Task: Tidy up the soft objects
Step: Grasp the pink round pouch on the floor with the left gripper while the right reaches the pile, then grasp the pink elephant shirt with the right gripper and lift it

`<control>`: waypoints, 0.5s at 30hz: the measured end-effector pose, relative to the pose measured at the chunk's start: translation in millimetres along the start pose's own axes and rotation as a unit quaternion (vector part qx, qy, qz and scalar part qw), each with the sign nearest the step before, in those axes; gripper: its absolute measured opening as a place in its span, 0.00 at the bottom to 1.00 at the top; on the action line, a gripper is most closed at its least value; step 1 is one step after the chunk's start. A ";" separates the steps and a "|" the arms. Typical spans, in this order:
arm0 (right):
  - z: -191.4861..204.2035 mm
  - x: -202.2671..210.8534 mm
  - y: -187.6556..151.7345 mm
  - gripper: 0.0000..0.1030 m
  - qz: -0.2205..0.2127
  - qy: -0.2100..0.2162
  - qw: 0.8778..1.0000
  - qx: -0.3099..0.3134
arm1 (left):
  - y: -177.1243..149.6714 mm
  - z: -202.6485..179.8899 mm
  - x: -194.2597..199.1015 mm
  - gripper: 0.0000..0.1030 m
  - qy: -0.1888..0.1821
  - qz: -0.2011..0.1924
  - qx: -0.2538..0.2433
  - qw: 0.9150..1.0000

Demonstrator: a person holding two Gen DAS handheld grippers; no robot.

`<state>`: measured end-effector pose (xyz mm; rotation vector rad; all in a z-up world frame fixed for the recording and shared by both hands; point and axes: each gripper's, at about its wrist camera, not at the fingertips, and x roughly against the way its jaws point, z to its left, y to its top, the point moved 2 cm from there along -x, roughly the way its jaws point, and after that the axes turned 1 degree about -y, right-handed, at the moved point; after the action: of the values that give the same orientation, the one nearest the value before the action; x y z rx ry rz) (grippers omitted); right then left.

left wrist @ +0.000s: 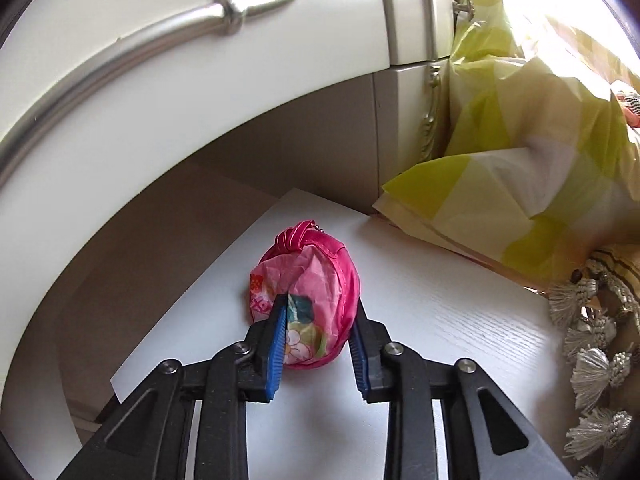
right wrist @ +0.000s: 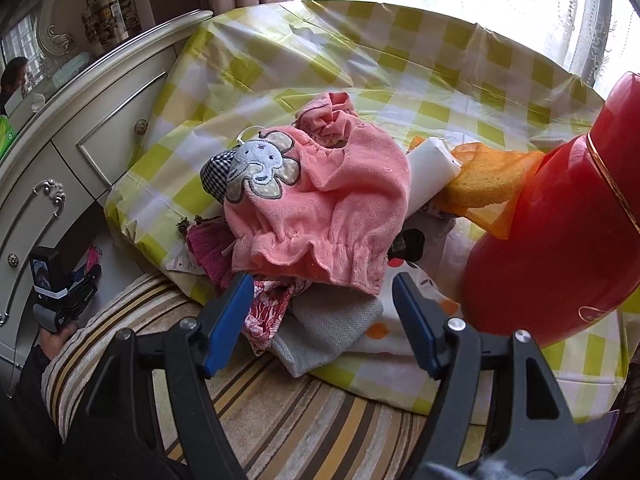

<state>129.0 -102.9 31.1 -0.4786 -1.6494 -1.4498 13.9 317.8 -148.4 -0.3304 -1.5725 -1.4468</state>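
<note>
Left tool [left wrist: 318, 322]: you pinch the pink pouch [left wrist: 308, 300] on the white bench [left wrist: 440, 320], sorted apart.
Right tool [right wrist: 322, 320]: wide, empty, facing the pink garment [right wrist: 320, 208].

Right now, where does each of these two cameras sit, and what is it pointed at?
Left wrist: on the left gripper, looking down at a pink pouch pinched between its blue pads on a white board; only the gripper shows.
Right wrist: on the right gripper, open, facing a pile topped by a pink fleece garment; a hand shows at left.
Shared: checked cloth, left gripper and pouch.
</note>
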 end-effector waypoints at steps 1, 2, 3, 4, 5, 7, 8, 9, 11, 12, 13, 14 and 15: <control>-0.3 -3.8 2.9 0.72 0.000 0.000 1.000 -0.006 | 0.9 -0.4 2.8 0.27 -0.004 0.000 -0.001 1.000; -1.2 -7.6 6.2 0.73 -0.002 0.000 1.000 -0.015 | 1.7 -1.2 4.9 0.25 -0.007 0.000 -0.004 1.000; -2.1 -11.2 9.7 0.73 -0.004 0.001 1.000 -0.025 | 1.4 -2.7 6.9 0.25 -0.010 0.001 -0.009 1.000; -2.4 -15.0 12.9 0.75 -0.006 0.004 0.999 -0.033 | 1.9 -6.7 9.4 0.24 -0.012 0.002 -0.013 1.000; -1.3 -19.7 15.9 0.78 -0.005 0.006 0.999 -0.038 | 1.9 -10.4 13.8 0.23 -0.014 0.002 -0.016 1.000; 5.7 -30.2 20.9 0.79 -0.002 0.013 0.999 -0.032 | 3.2 -12.6 24.6 0.22 -0.016 -0.002 -0.020 1.000; 10.5 -35.7 22.8 0.79 -0.003 0.013 1.000 -0.022 | 5.9 -14.9 27.6 0.22 -0.017 -0.006 -0.023 1.000; 14.4 -42.0 24.3 0.79 -0.001 0.008 1.000 -0.011 | 14.5 -18.7 30.6 0.22 -0.018 -0.010 -0.027 0.999; 16.9 -54.3 26.3 0.79 0.007 -0.008 1.000 0.001 | 19.8 -22.8 40.7 0.22 -0.021 -0.019 -0.033 0.999; 15.5 -59.0 27.0 0.79 0.008 -0.008 1.000 -0.001 | 22.0 -24.5 47.8 0.22 -0.022 -0.024 -0.034 0.999; 13.2 -63.2 27.4 0.79 0.011 -0.009 1.000 -0.005 | 24.5 -26.5 55.7 0.22 -0.023 -0.031 -0.036 0.999; 10.9 -66.1 27.5 0.79 0.014 -0.012 1.000 -0.008 | 27.8 -29.2 63.3 0.22 -0.024 -0.039 -0.038 0.998; 9.5 -68.0 27.4 0.79 0.016 -0.013 1.000 -0.008 | 31.0 -32.1 72.8 0.22 -0.026 -0.047 -0.041 0.998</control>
<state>184.0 -70.3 -5.9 -0.5330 -1.6449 -1.4399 12.8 269.8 -77.8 -0.3484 -1.5916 -1.5897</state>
